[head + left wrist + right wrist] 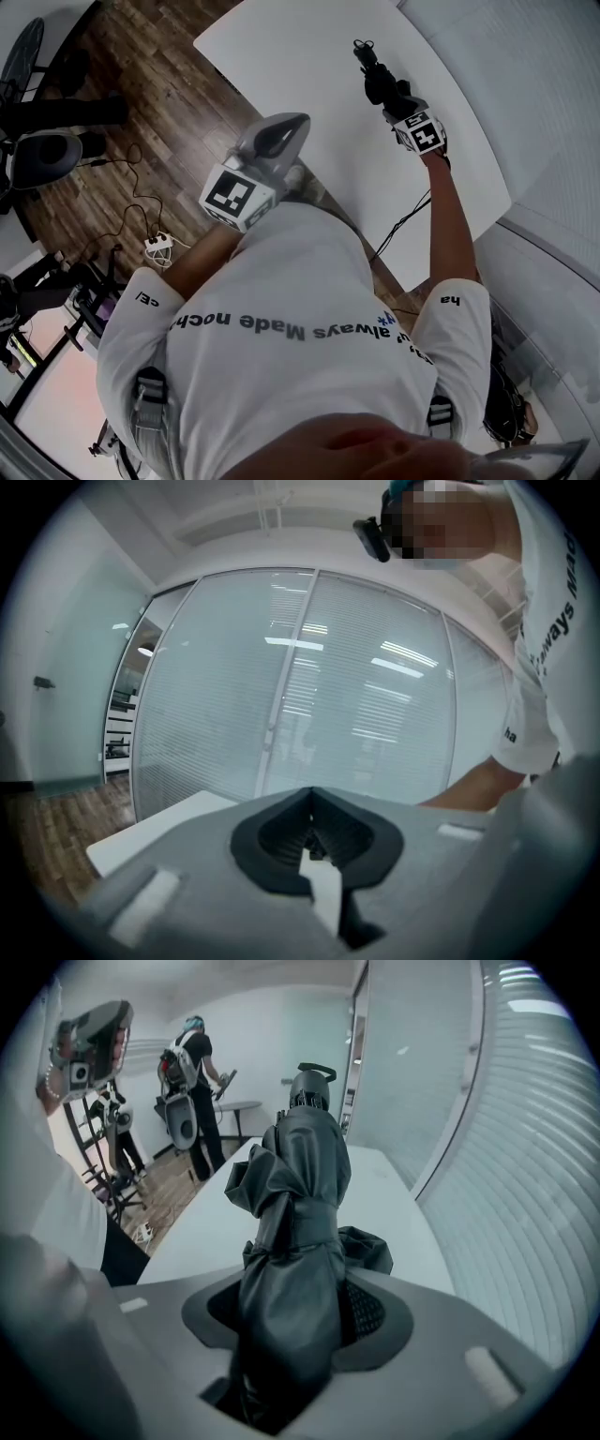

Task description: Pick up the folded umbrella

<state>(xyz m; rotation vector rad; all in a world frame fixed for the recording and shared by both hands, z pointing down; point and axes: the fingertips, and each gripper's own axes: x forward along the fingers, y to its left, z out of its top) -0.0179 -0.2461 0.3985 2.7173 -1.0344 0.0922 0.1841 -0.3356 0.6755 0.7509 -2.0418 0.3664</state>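
The folded umbrella [377, 73] is black, with a strap loop at its far end, and hangs over the white table [281, 56]. My right gripper [392, 97] is shut on it. In the right gripper view the umbrella [302, 1185] rises from between the jaws, its crumpled fabric bound by a band, and the gripper [292, 1312] grips its lower part above the table [398, 1208]. My left gripper [284, 131] is held near the table's near edge, apart from the umbrella. In the left gripper view its jaws [312, 810] meet at the tips with nothing between them.
A wooden floor lies left of the table, with a power strip and cable [157, 246] and dark chairs [47, 150]. A glass wall with blinds [309, 696] runs behind the table. Another person [192, 1063] stands at equipment in the far room.
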